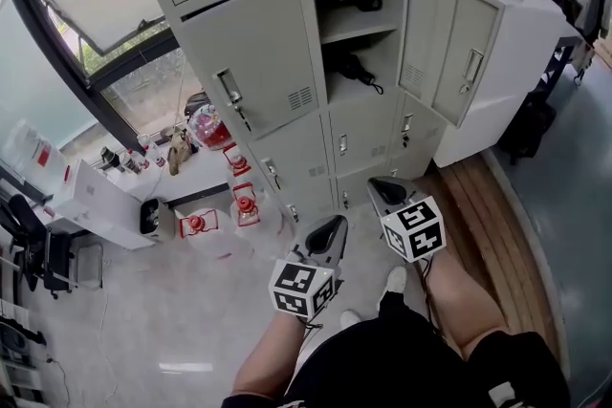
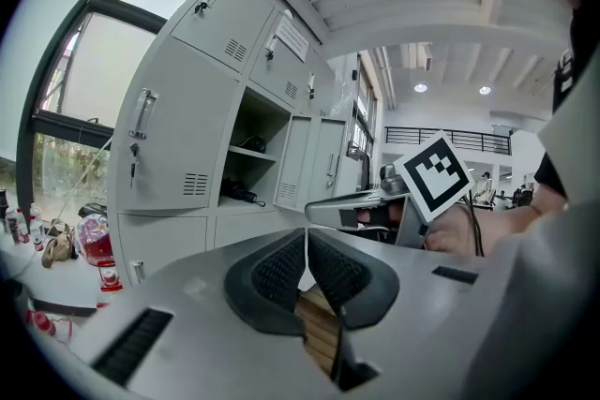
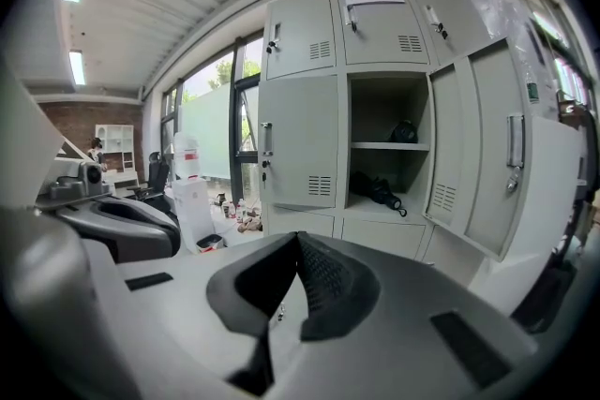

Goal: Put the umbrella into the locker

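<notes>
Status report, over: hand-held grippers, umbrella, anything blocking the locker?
Left hand-held gripper shut, empty. Right hand-held gripper shut, empty. Umbrella lying on lower shelf of the open locker. Door swung wide, nothing across the opening.

Both grippers are held out low in front, close side by side. The left gripper (image 1: 329,225) points toward one o'clock, its jaws closed together with nothing between them. The right gripper (image 1: 382,185) sits at the left one's two o'clock, a little ahead. It points toward eleven o'clock and tilts downward, its jaws likewise closed and empty.
</notes>
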The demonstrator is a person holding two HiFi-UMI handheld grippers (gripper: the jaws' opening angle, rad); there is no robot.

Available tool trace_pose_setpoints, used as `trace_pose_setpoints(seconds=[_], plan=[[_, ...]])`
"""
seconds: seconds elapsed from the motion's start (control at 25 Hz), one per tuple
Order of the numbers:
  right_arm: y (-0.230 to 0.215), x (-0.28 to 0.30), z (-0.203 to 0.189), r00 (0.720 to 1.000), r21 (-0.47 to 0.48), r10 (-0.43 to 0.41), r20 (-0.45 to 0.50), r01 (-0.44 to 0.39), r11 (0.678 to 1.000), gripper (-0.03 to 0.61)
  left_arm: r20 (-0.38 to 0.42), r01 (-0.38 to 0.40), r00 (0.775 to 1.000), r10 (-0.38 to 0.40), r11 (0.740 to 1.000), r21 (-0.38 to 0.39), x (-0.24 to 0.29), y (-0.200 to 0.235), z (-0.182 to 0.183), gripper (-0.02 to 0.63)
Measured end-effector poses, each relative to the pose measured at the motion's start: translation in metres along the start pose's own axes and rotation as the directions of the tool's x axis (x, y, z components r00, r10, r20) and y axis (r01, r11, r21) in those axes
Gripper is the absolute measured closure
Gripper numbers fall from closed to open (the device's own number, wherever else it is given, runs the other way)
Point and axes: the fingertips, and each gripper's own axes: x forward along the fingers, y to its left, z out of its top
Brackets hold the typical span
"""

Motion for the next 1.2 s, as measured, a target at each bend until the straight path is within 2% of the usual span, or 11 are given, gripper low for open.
trace_pose_setpoints(seconds=[0.36, 1.2], plan=[[0.01, -0.021, -0.004, 1.0, 0.024, 0.008, 0.017, -0.008, 1.0, 0.525, 0.003, 0.009, 1.0, -0.009, 1.0, 0.001, -0.004, -0.009, -0.001, 0.592], [0.026, -0.031, -0.018, 0.999, 0.031, 0.038, 0.01, -0.038, 0.999, 0.525, -0.012, 0.007, 1.0, -0.007, 1.0, 0.0, -0.01, -0.018, -0.008, 0.592]])
